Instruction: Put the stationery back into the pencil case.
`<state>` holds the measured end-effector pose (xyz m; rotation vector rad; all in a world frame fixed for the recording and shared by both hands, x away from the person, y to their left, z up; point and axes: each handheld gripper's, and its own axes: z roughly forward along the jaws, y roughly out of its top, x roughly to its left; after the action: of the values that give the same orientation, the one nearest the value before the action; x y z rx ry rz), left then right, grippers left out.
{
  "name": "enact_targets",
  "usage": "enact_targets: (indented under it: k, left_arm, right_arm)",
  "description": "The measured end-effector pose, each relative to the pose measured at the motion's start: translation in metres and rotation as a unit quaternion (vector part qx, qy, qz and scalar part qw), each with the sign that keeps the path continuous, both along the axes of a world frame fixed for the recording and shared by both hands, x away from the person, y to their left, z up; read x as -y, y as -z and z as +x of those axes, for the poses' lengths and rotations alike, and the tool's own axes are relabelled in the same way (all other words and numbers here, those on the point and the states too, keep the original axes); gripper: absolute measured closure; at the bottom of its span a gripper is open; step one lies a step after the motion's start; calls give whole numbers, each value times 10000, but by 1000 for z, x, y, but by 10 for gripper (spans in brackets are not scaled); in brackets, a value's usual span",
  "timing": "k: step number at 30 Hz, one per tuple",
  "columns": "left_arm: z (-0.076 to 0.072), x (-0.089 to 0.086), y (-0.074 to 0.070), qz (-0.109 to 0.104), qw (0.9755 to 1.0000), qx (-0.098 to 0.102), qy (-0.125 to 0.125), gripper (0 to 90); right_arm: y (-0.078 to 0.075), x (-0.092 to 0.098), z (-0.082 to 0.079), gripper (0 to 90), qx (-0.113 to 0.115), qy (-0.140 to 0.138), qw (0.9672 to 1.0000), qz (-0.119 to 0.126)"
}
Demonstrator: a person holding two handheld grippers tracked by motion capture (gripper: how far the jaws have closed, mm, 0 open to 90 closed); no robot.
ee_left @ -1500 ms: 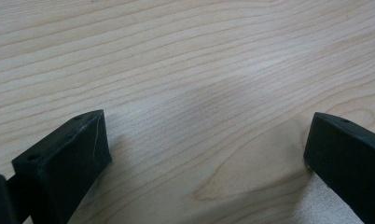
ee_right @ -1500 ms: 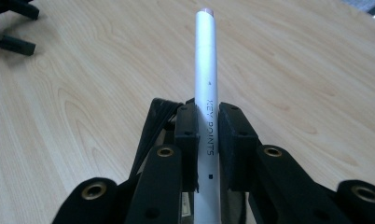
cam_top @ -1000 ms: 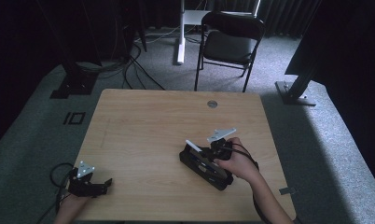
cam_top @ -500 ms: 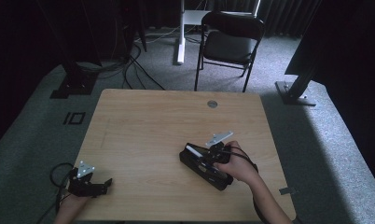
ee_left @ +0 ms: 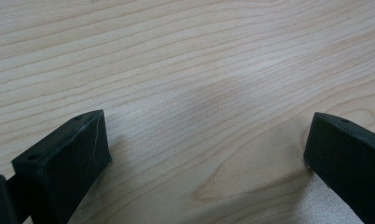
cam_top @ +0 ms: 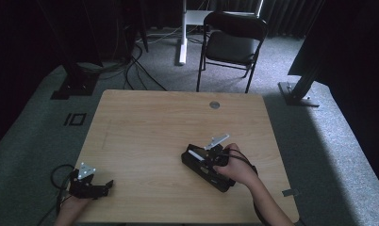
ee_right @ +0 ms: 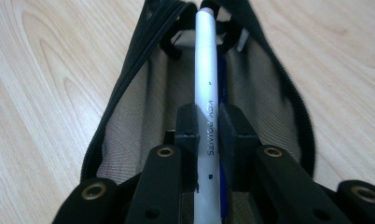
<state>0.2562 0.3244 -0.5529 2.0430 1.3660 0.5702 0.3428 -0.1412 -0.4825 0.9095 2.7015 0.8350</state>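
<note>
Spreading across the scene, the wooden counter is the largest thing, with a dark folding chair standing on the carpet beyond its far edge. On the counter's near right part lies a black mesh pencil case, unzipped and gaping. The right hand-held gripper sits over that opening, its jaws pinching a silver-white pen whose barrel runs lengthwise above the case's mesh lining; a blue pen lies just beside it inside the case. At the counter's near left corner, well apart from the case, the left hand-held gripper rests low over bare wood, its jaws spread wide with nothing between them.
</note>
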Motion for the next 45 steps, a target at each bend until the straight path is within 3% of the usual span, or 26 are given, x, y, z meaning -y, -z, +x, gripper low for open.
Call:
enact_targets:
  k: [15, 23, 28, 33, 39, 45]
  left_arm:
    - [0, 0, 0, 0, 10000, 1, 1, 3]
    - [0, 0, 0, 1, 10000, 0, 0, 3]
    - [0, 0, 0, 0, 10000, -1, 0, 3]
    - [0, 0, 0, 2, 10000, 0, 0, 4]
    - [0, 0, 0, 1, 10000, 0, 0, 3]
    - [0, 0, 0, 4, 10000, 2, 3, 3]
  right_arm:
    - [13, -17, 5, 785, -201, -62, 9993, -324]
    - [14, -17, 5, 773, -244, -101, 9991, -342]
    - [8, -14, 5, 754, -234, -60, 9995, -185]
    - [-8, -6, 2, 752, -46, -32, 9999, 144]
    - [-27, 4, -2, 737, 142, -18, 9987, 488]
    - [-37, 11, -1, 716, 276, 47, 9971, 711]
